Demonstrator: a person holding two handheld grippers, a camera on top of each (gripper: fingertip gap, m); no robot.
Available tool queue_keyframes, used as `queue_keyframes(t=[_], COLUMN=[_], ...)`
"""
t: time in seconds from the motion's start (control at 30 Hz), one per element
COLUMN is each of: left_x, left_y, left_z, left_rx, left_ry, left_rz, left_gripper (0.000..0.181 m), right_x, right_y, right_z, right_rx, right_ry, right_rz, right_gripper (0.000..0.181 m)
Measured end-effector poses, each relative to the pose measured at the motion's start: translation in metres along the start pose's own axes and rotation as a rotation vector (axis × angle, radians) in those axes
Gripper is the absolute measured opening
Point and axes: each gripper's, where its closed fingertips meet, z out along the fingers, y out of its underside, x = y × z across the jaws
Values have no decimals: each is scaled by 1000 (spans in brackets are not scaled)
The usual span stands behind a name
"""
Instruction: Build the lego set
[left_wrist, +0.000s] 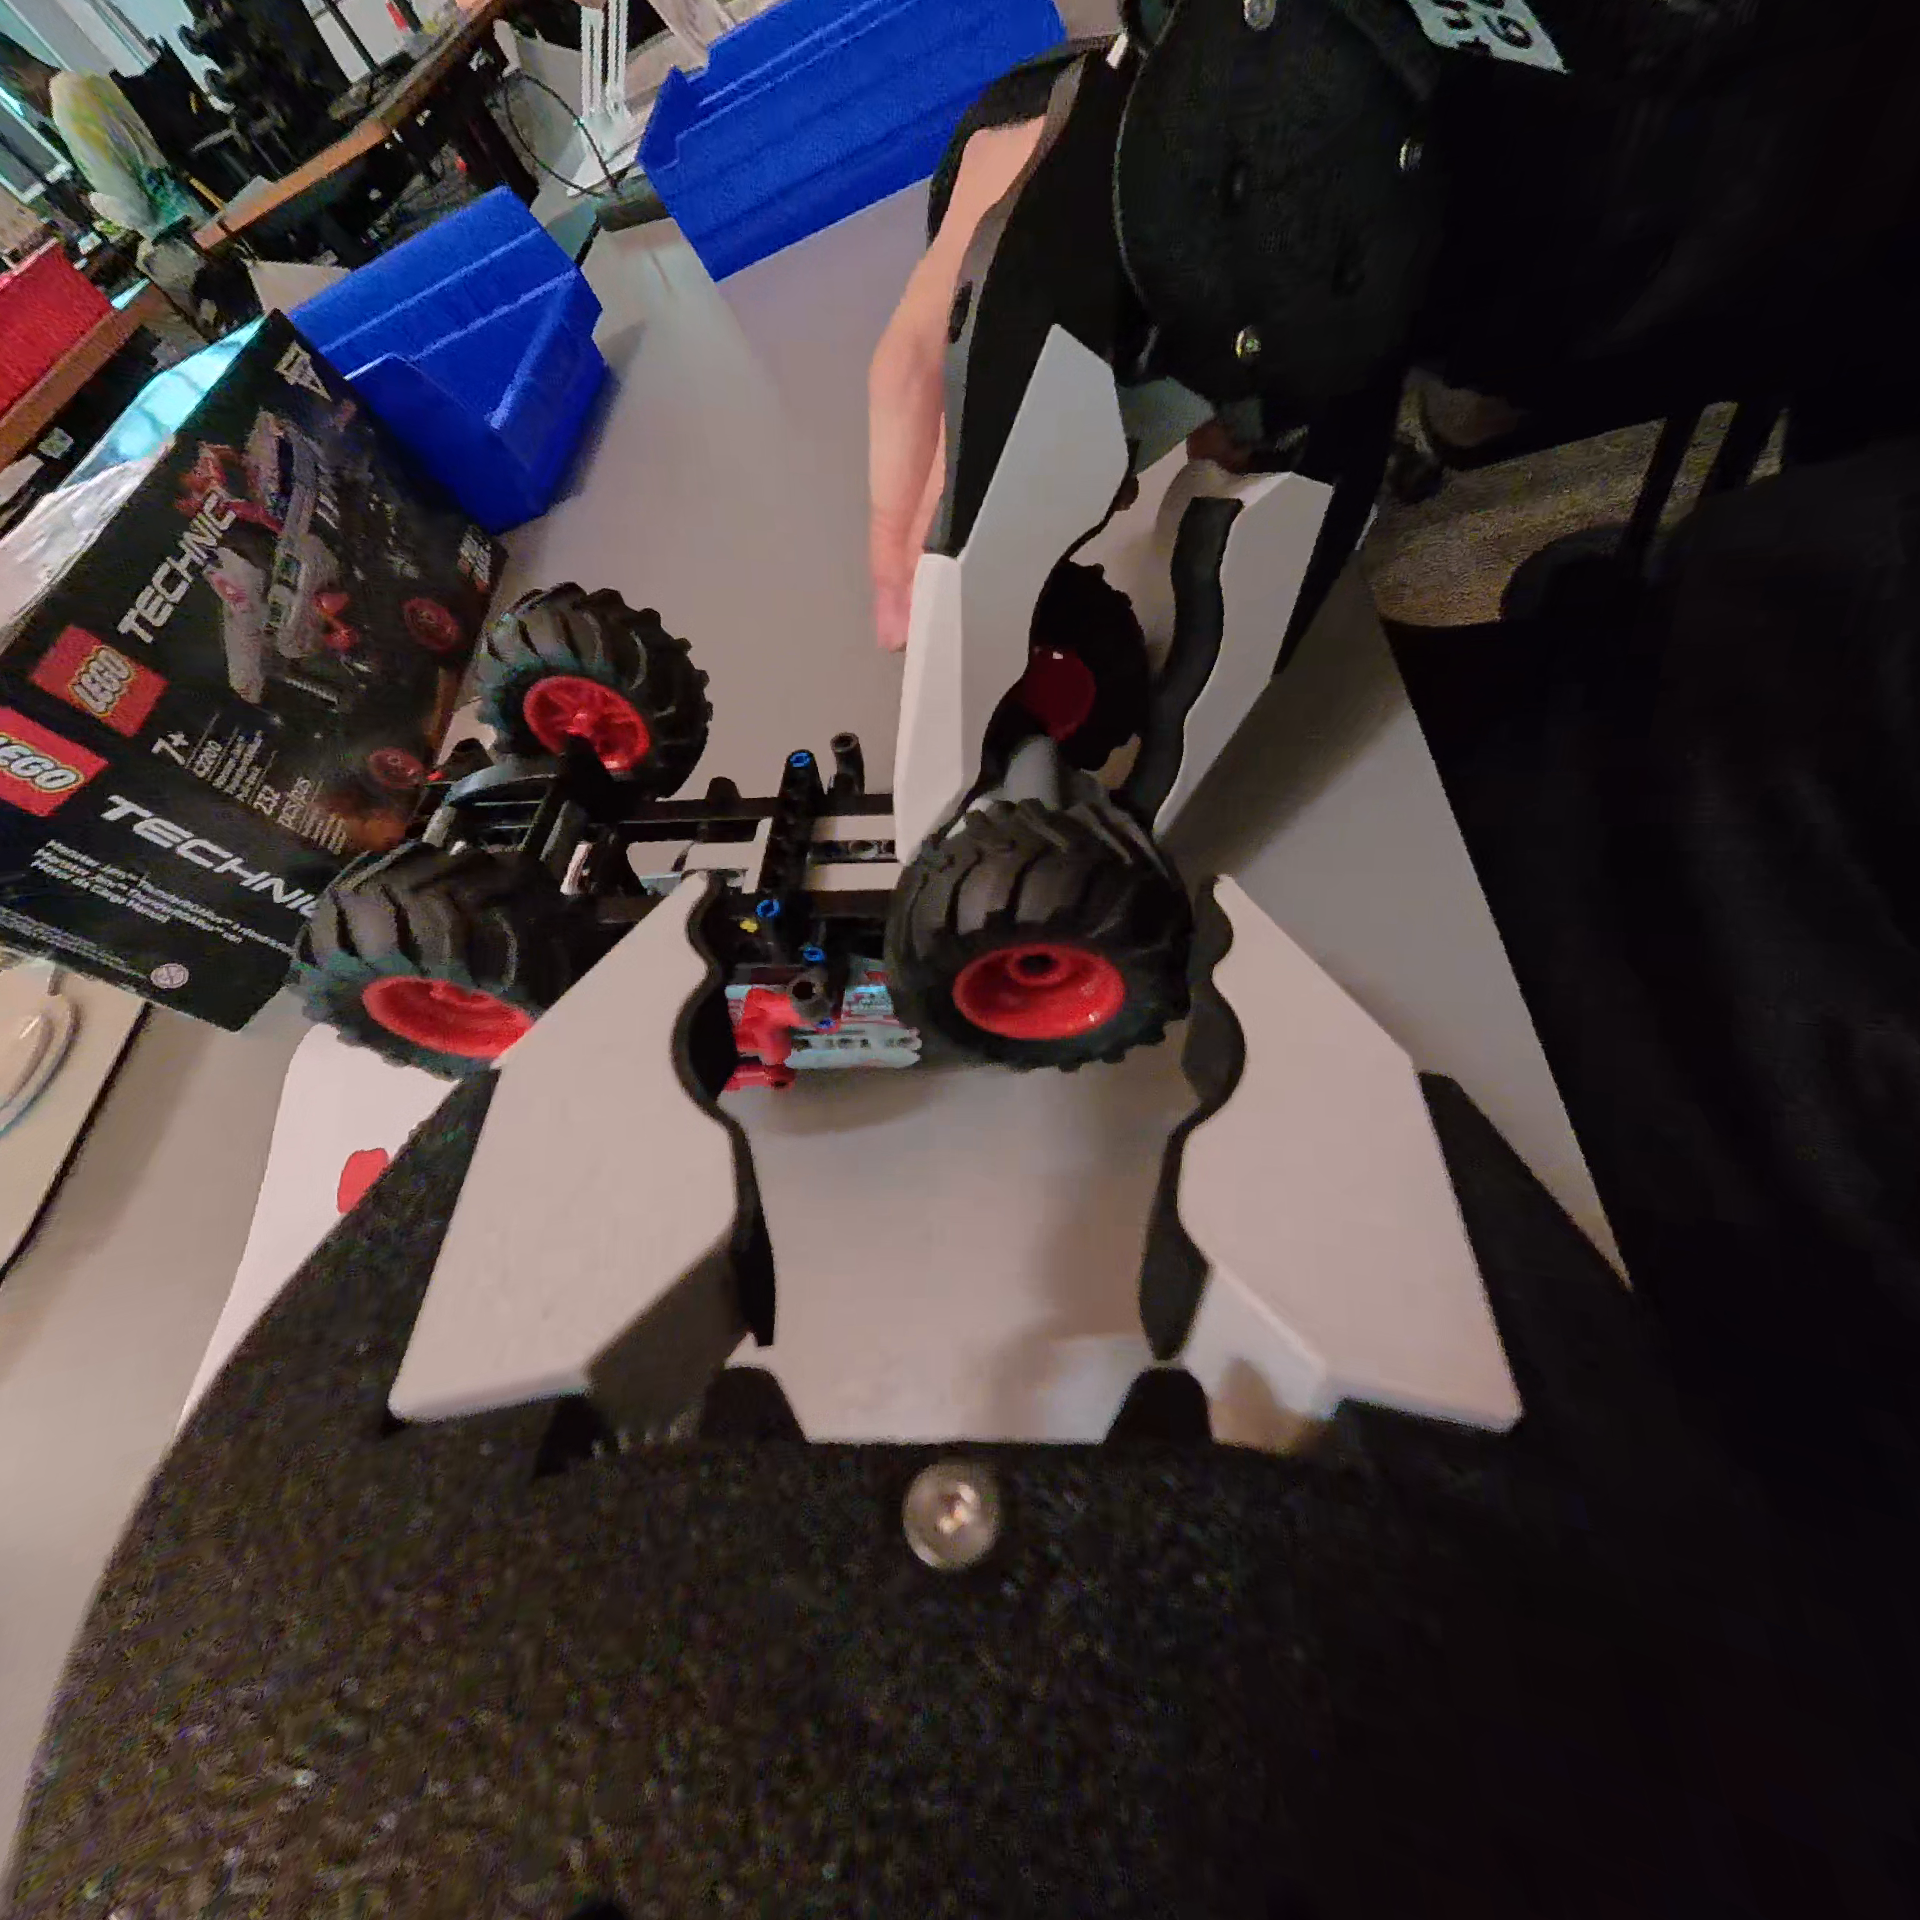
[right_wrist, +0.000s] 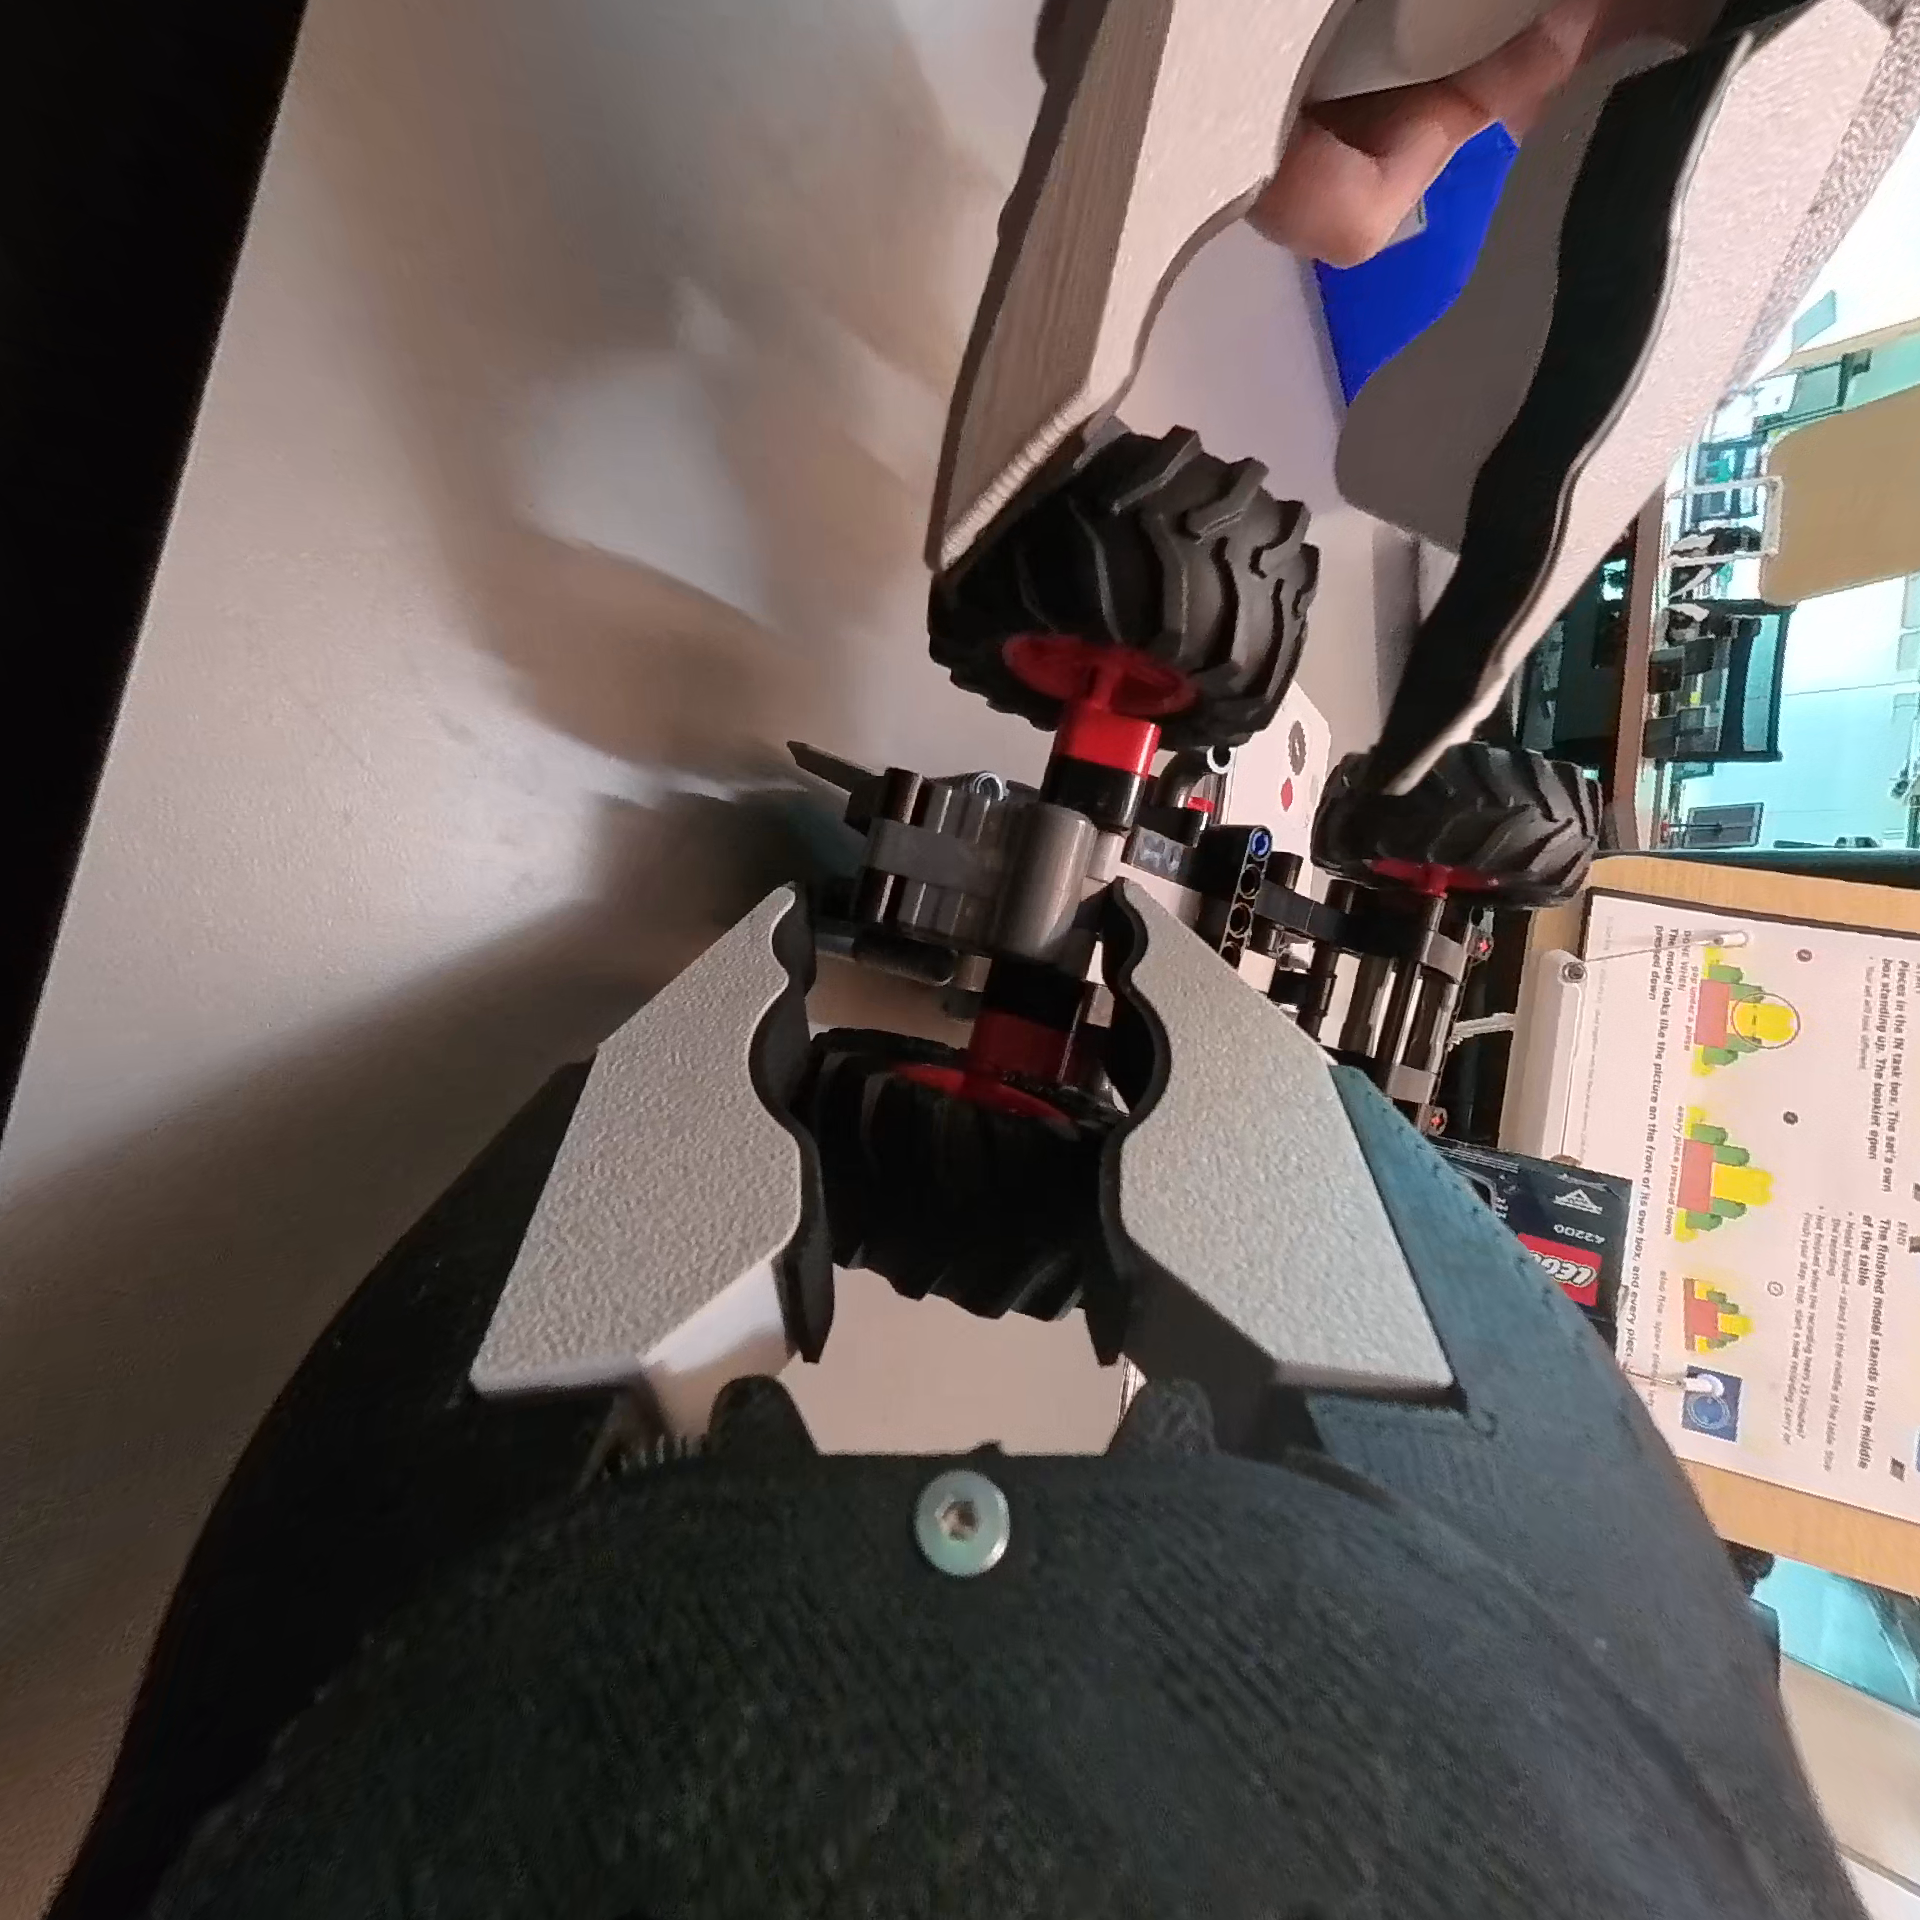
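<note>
Black Lego truck chassis with four red-hubbed tyres (left_wrist: 727, 883) between left gripper's (left_wrist: 956, 997) spread jaws; right gripper (left_wrist: 1091, 665) beyond straddles its far wheel.

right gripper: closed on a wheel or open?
Shut on the wheel: both fingers of the right gripper press the tyre's sides.

In your left wrist view the exposure is dim and warm; the right side falls to near black, and the tabletop (left_wrist: 727, 436) reads grey-pink. Motion blur softens the near wheel (left_wrist: 1039, 961) and the box (left_wrist: 208, 665). Straight lines bow toward the edges from the wide-angle lens. Your right wrist view is brighter: light reaches the tabletop (right_wrist: 468, 520) in smeared white streaks, and the windows at far right are overexposed. The black body of each tool in the foreground shows grain and soft focus.
</note>
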Motion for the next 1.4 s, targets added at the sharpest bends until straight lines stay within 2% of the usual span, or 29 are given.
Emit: queue_keyframes(t=[0.1,0.17,0.23,0.33,0.37,0.43,0.53,0.6,0.7,0.83,0.9,0.93,0.97,1.0,1.03,1.07,1.1,1.13,1.27,1.33,1.4], left_x=[-8,-30,-45,-43,-54,-77,-84,-74,-43,-8,-12,-20,-34,-63,-100,-119,-120,-116,-73,-45,-29], left_y=[-2,-6,-10,-21,-27,-28,-33,-37,-27,-9,0,-4,-14,-21,-20,-13,-9,-11,-36,-39,-37], left_z=[1,-2,-5,-4,-11,-27,-38,-38,-25,-1,8,7,2,-11,-31,-44,-46,-44,-35,-25,-19], left_rx=[0,-10,1,64,102,131,196,242,186,82,24,49,110,180,228,221,184,175,284,296,291], left_ry=[-28,-150,-259,-282,-354,-463,-435,-347,-154,-4,-48,-88,-151,-307,-507,-597,-578,-537,-293,-127,-56], left_rz=[4,-31,-48,-34,-44,-75,-149,-165,-134,-51,-5,-12,-56,-144,-246,-291,-285,-274,-234,-244,-238], left_gripper=[90,117,118,100,75,66,67,67,72,84,86,100,105,94,40,35,49,51,57,65,71], right_x=[1,5,12,6,6,5,6,6,6,7,6,7,6,5,3,2,3,5,5,10,19], right_y=[1,7,17,13,11,10,12,14,15,11,10,11,11,8,5,3,6,8,7,5,5], right_z=[0,0,0,0,1,2,2,1,2,3,3,3,2,2,2,1,3,4,4,2,-6], right_rx=[0,-27,-52,-11,-18,-42,-52,-49,-48,-25,-15,-17,-12,8,27,31,7,-6,33,58,89], right_ry=[1,25,50,22,26,15,20,21,19,16,7,8,5,-5,-10,-17,-15,2,4,24,51], right_rz=[0,18,63,16,-2,-18,-20,-12,-9,2,9,4,15,21,6,11,19,3,23,43,94], right_gripper=[55,56,56,55,55,55,55,55,55,54,54,55,55,55,54,54,55,55,55,55,62])
